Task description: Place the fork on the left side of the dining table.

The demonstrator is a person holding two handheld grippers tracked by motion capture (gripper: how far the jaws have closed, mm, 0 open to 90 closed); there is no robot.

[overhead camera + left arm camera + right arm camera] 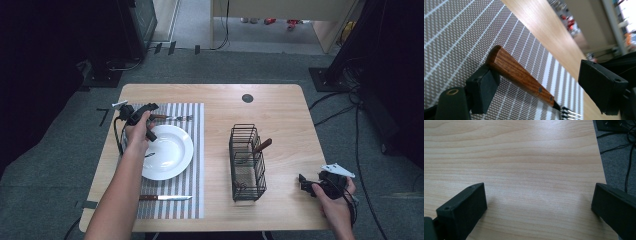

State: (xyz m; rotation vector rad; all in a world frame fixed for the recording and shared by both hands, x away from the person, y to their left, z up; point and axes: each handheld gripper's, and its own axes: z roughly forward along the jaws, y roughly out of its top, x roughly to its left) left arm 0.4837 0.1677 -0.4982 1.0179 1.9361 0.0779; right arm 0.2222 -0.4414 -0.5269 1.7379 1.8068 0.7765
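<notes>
Left fingers [482,91]: your left gripper [145,121] stands with its jaws parted; the fork [520,76] lies between them, its wooden handle beside one pad, the other pad well clear, nothing clamped
Right fingers [461,211]: your right gripper [312,186] is spread wide over bare wood, gripping nothing
Fork position: flat on the striped placemat [192,150], beyond the far rim of the white plate [170,150], tines pointing toward the table's middle
Knife [165,198]: on the same mat, near side of the plate, close to the mat's near edge
Wire basket [246,162]: stands mid-table, a wooden-handled utensil [261,146] leaning inside
Table edges [210,90]: your right hand sits by the near right corner; the mat's left side runs close to the table's left edge
Open room: a broad bare strip lies between mat and basket, and another across the far side
</notes>
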